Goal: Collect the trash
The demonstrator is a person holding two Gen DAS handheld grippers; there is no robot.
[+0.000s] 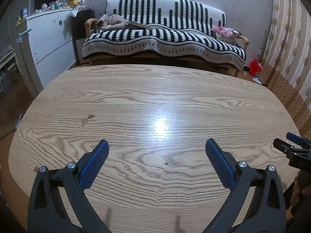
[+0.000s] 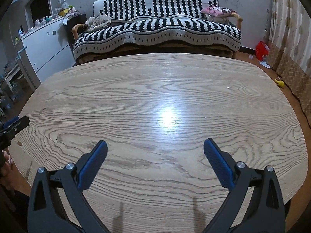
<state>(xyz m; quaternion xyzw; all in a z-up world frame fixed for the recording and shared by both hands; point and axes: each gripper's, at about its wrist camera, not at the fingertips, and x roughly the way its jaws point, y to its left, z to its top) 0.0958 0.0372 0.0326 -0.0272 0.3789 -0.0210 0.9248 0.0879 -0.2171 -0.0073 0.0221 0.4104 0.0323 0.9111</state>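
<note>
Trash: only small specks on the counter [image 1: 136, 101]. A dark crumb [image 1: 166, 163] lies at lower centre of the left wrist view, between the spread tong tips; a pale chip or scuff mark [image 1: 85, 120] sits at centre left of that view. What either is cannot be told.

Left tongs [image 1: 157, 145]: released, blue pads [image 1: 93, 165] wide apart, above the wood, nothing held. Their tip also shows at the left edge of the right wrist view.

Right tongs [image 2: 155, 145]: released, blue pads [image 2: 218, 165] wide apart, nothing held. Seen too at the right edge of the left wrist view.

Counter: rounded, light wood grain, with a bright glare at centre.

Sofa [image 2: 157, 29]: top centre, under a black-and-white patterned cover, bearing a pink cushion [image 2: 217, 11] and crumpled cloth [image 2: 97, 24].

White dresser [image 2: 44, 44]: upper left, top cluttered.

Red bag [image 2: 262, 50]: on the floor, upper right, near the curtain [image 2: 289, 25].
</note>
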